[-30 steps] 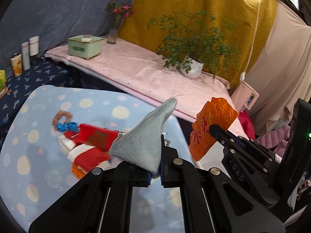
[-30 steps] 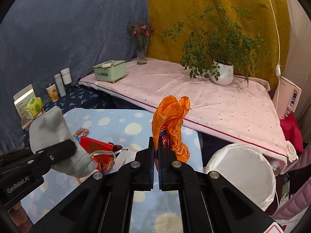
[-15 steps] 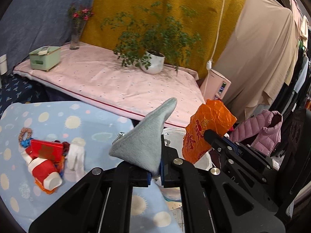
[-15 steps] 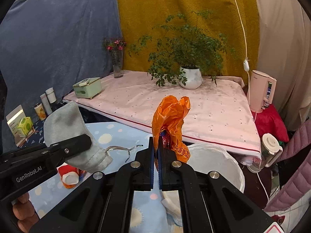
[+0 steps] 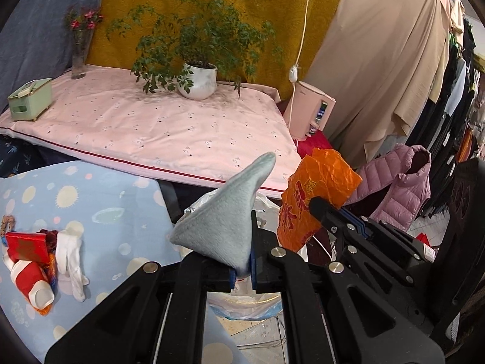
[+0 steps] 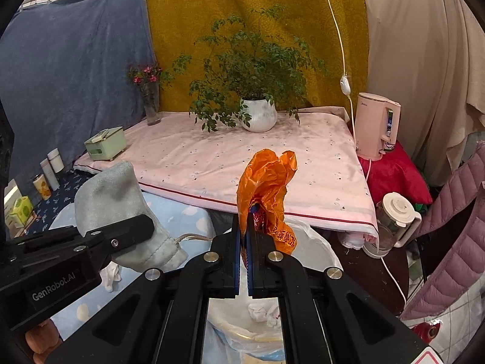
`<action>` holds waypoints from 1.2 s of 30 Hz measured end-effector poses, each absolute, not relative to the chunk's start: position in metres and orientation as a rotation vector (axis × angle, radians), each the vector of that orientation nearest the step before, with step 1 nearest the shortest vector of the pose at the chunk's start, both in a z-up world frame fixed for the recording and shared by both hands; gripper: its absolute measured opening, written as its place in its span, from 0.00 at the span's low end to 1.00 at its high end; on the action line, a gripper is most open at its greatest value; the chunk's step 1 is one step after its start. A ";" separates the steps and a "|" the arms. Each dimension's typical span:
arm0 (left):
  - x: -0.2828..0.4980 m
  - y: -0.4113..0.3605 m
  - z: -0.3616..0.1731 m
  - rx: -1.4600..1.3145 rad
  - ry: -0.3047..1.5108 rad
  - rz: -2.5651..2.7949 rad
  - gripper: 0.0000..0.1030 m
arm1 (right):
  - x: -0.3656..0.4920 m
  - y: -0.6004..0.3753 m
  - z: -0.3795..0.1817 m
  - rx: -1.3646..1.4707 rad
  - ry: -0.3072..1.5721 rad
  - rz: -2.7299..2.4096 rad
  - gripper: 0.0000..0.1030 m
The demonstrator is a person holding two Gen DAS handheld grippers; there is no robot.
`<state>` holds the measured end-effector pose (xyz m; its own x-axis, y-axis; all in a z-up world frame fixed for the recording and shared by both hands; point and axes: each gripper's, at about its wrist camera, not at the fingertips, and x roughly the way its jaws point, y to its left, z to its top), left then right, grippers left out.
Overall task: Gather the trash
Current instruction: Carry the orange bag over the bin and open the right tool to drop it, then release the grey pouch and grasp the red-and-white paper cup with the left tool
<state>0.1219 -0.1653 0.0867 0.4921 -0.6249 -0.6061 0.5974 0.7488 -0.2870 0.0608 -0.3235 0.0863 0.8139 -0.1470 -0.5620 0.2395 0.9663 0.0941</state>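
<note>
- Trash items were held one per gripper: the left gripper (image 5: 241, 268) was clamped on a grey felt pouch (image 5: 224, 221), the right gripper (image 6: 243, 261) on a crumpled orange plastic bag (image 6: 266, 194).
- Both pieces were held in the air above a bin lined with a white plastic bag (image 6: 315, 248), which stood just beyond the edge of the blue sun-print tablecloth (image 5: 100, 200).
- Crumpled white tissue (image 6: 262, 312) lay inside the bin.
- On the tablecloth, left of the pouch, lay a white glove (image 5: 71, 257), a red packet (image 5: 27, 245) and a red-and-white paper cup (image 5: 30, 282) on its side.
- Farther back, a pink-covered surface (image 6: 242, 157) carried a potted plant (image 6: 257, 115), a green box (image 6: 106, 144) and a flower vase (image 6: 150, 103).
</note>
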 end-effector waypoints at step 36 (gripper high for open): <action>0.131 -0.132 0.063 -0.019 0.697 -0.498 0.76 | 0.061 -0.312 0.076 0.155 0.570 -0.228 0.48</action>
<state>0.1314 -0.1319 0.0635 0.6548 -0.4455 -0.6106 0.4329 0.8833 -0.1803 0.0606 -0.3121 0.0755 0.8179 -0.1704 -0.5495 0.2556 0.9633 0.0819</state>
